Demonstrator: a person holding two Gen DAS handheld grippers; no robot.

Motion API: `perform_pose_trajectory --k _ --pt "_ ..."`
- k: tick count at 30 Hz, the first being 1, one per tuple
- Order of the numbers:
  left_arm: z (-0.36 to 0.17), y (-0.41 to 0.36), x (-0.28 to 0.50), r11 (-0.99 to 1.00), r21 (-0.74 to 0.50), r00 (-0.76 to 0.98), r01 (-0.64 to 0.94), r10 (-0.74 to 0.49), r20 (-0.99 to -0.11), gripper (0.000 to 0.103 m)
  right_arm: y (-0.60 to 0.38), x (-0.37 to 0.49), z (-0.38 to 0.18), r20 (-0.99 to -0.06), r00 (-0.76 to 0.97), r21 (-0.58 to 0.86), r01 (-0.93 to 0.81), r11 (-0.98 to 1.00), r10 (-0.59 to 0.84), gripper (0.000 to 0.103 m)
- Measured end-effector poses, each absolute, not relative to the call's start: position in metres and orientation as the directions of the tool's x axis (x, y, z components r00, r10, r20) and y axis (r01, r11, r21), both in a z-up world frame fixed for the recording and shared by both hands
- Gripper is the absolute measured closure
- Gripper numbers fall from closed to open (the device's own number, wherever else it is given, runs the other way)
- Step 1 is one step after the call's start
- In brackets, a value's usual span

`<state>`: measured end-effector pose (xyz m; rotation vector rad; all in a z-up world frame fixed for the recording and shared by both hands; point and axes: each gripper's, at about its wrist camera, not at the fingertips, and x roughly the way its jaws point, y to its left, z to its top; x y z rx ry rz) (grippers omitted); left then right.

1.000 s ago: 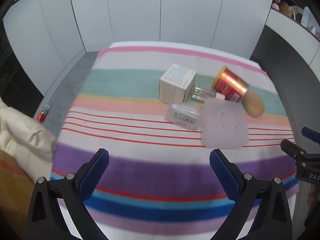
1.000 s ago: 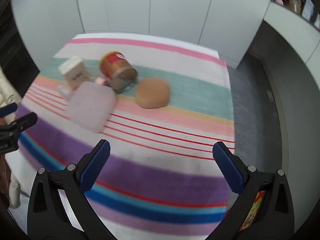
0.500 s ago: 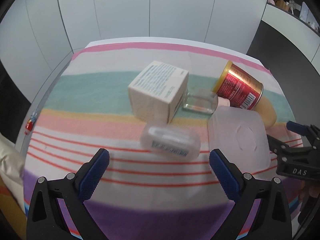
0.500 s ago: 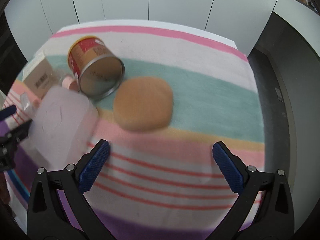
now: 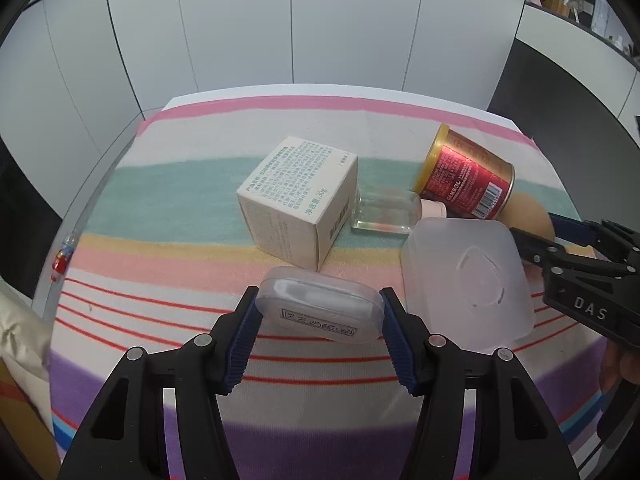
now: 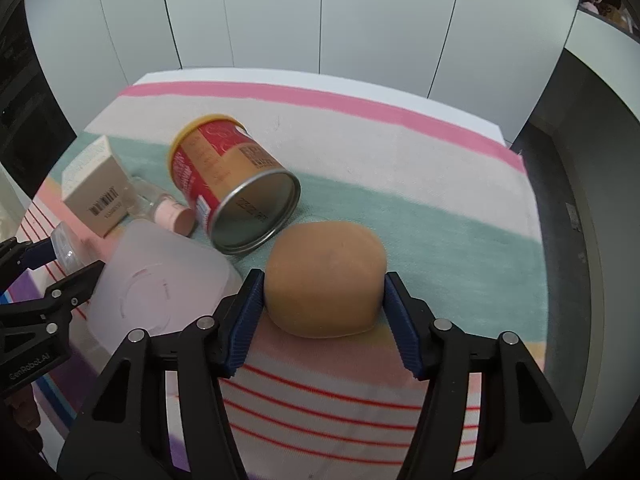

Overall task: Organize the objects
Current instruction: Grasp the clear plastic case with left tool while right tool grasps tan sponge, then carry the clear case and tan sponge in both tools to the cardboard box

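Both sets of fingers were wide open a sec ago. Now L gripper [image 5: 318, 334] is closing on the clear case [image 5: 319, 311], R gripper [image 6: 323, 312] clamped on the tan sponge [image 6: 326, 278]. Both look ready to lift off the bench [image 5: 200, 184] & sort.

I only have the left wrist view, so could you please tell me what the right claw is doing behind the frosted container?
Observer: The right claw is shut on the tan bun, with one pad at each side.
Operator: Thank you. Is the bun off the cloth yet?
Observer: No, its flat base looks to be resting on the striped cloth.
Operator: Which end of the red can faces the bun?
Observer: The red can lies on its side, and its silver base, with a printed code, faces the bun.
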<state>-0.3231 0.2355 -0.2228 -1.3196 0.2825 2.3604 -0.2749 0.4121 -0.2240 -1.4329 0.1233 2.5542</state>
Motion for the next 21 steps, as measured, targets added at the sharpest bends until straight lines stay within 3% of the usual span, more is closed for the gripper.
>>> perform_pose_trajectory --k 21 --pt "-0.104 0.198 -0.246 -0.911 -0.052 -0.493 -0.41 0.269 -0.828 0.043 0.375 -0.195 -0.11 -0.85 -0.507 0.001 -0.275 -0.962 0.144 0.041"
